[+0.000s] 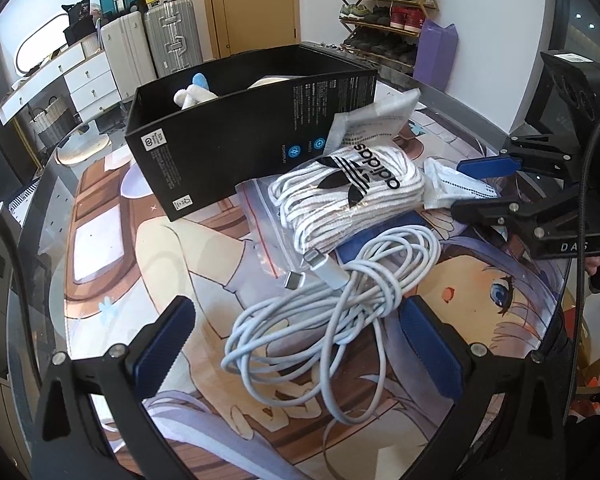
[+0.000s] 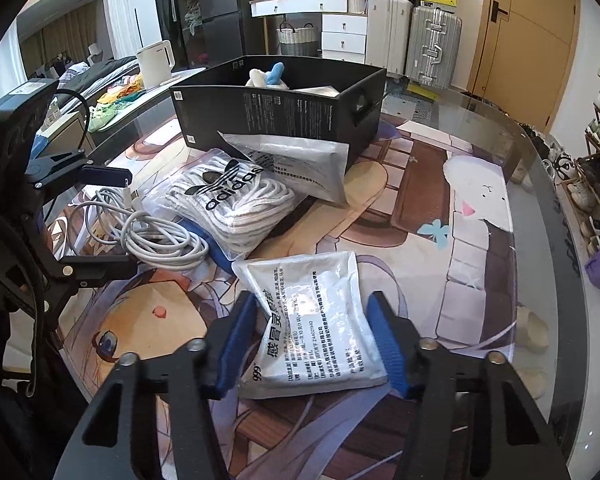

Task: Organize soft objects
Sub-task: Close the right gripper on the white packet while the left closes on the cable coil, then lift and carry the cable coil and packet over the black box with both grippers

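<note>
White sachet [image 2: 314, 320] seemingly pinched between blue pads [image 2: 236, 344].

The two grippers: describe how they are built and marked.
Both the left gripper and the right gripper have black angular frames with silver screw heads and ribbed blue pads. The right one carries white lettering, a green light and a black cable.

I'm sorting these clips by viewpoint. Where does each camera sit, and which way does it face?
Left wrist: on the left claw, facing down across the table at the white cable; its own open blue pads frame the coil, and the right claw shows at right.
Right wrist: on the right claw, aimed down at the silver sachet pinched between its pads; the left claw shows at left.
Both share the adidas lace bag and the black box.
</note>
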